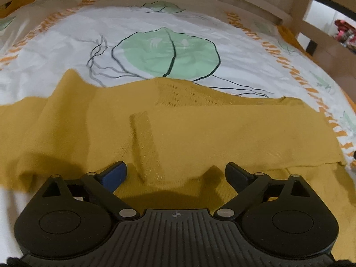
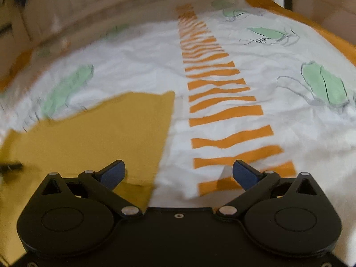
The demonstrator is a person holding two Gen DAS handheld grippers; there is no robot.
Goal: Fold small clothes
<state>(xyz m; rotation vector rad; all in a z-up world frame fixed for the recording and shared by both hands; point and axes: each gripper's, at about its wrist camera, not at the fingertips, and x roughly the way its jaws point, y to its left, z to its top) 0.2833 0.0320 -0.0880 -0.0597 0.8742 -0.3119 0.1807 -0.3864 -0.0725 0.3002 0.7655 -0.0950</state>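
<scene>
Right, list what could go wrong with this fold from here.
1. The mustard-yellow knit garment lies bunched under the open left gripper, with a raised crease; closing here may pinch several layers.
2. The open right gripper straddles the garment's edge and the white, orange-striped bedsheet; it might catch sheet instead of cloth.

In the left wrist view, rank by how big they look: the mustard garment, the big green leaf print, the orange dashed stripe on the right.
1. mustard garment
2. green leaf print
3. orange dashed stripe

Nearness enlarges the garment.
</scene>
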